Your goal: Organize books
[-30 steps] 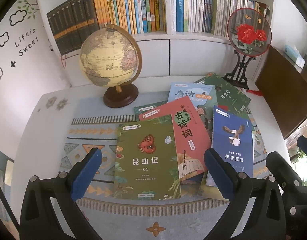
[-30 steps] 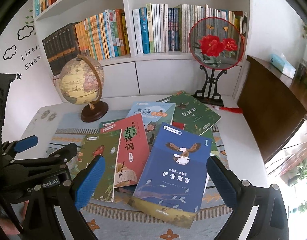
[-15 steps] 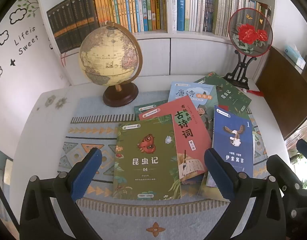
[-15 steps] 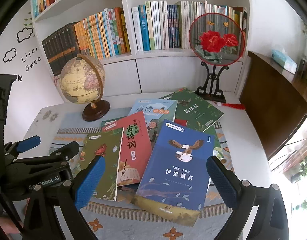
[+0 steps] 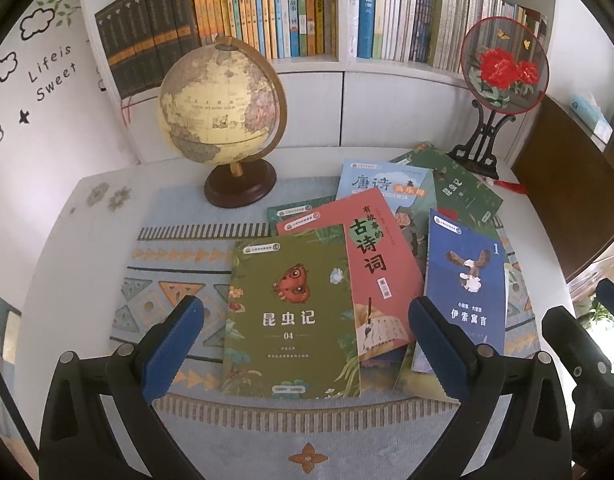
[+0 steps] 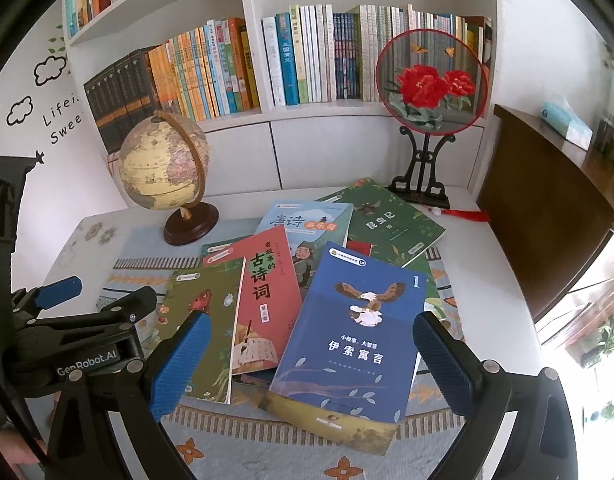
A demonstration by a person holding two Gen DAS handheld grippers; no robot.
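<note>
Several thin books lie fanned out and overlapping on a patterned mat. An olive green book lies front left, a red book beside it, a blue eagle book front right, a light blue book and a dark green book behind. My left gripper is open above the olive book. My right gripper is open above the blue book. Both are empty.
A globe stands at the back left of the white table. A round red-flower fan on a black stand stands back right. A full bookshelf is behind. A brown cabinet is at the right.
Both grippers have drifted slightly closer to the books, with the view shifting a little. The books have not moved and both grippers stay open.
</note>
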